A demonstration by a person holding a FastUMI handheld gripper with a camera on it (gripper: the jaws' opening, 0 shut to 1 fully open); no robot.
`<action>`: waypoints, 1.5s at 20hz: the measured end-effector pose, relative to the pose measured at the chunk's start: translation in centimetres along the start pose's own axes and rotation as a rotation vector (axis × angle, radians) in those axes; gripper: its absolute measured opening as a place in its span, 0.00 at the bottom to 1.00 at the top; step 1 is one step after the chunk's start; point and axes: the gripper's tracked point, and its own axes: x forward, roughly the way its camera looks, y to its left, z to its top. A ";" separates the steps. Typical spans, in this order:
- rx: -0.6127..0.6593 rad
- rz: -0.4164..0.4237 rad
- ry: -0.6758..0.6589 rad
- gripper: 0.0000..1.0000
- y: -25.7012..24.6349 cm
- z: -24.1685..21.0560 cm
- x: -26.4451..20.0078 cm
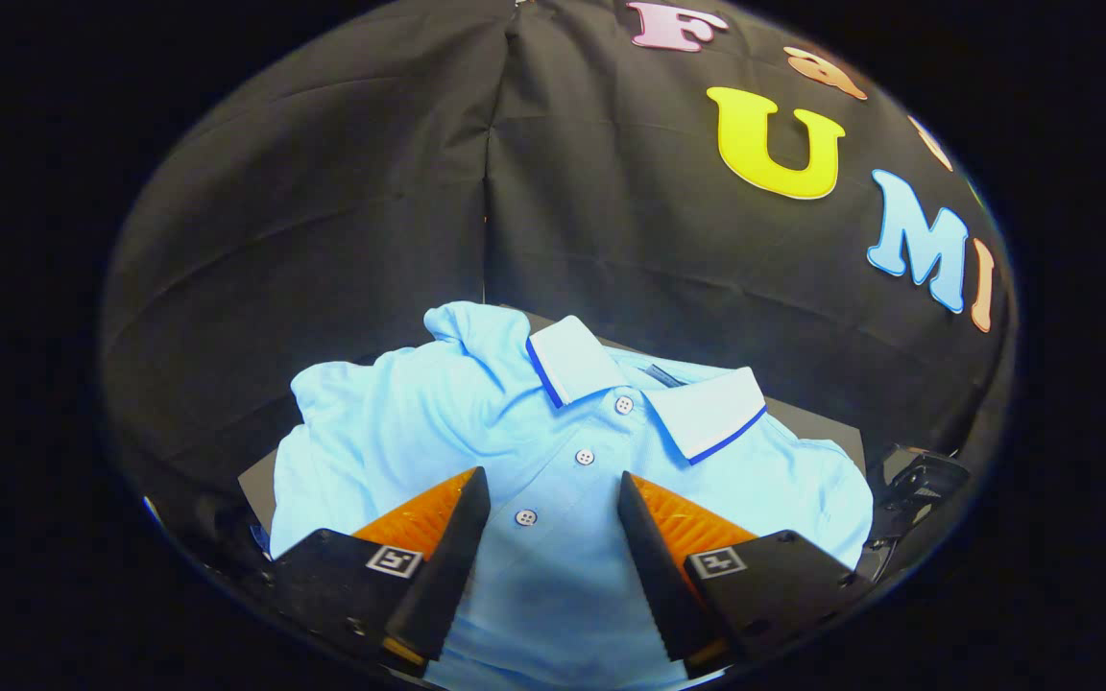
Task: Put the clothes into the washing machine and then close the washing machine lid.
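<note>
the gripper sits at the bottom centre of the frame with its two fingers spread wide and nothing held. the gap between them frames the button placket of a light blue polo shirt. the shirt lies just under and ahead of the fingers, filling the lower middle of the frame. it is loosely crumpled on a dark surface, and its paler collar with a dark blue edge points toward the upper middle. whether the fingertips touch the fabric i cannot tell.

it looks light, soft and floppy, so it should bunch easily and drape once lifted, with trailing sleeves likely to catch on an opening. the doubled cloth of the placket between the fingers, or the thicker collar just beyond, seems the firmest place to pinch. a single thin layer might slip out.

the booth's black cloth wall fills the upper frame.
</note>
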 end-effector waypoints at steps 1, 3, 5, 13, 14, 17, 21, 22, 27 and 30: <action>-0.014 -0.014 -0.005 0.58 -0.1 0.1 0.3; -0.060 -0.013 -0.010 0.41 0.2 0.3 0.1; -0.094 -0.038 -0.017 0.09 0.6 0.2 0.5; 0.006 0.022 0.008 0.02 0.6 0.3 0.2; 0.026 0.039 0.012 0.02 0.7 0.4 -0.1; 0.057 0.073 -0.004 0.01 0.4 1.1 -0.9; 0.066 0.095 -0.007 0.01 0.3 1.4 -1.4; 0.073 0.106 -0.015 0.01 0.3 1.6 -1.7; 0.121 0.172 -0.084 0.01 -0.3 3.5 -4.3; 0.132 0.213 -0.123 0.01 -1.0 3.8 -5.4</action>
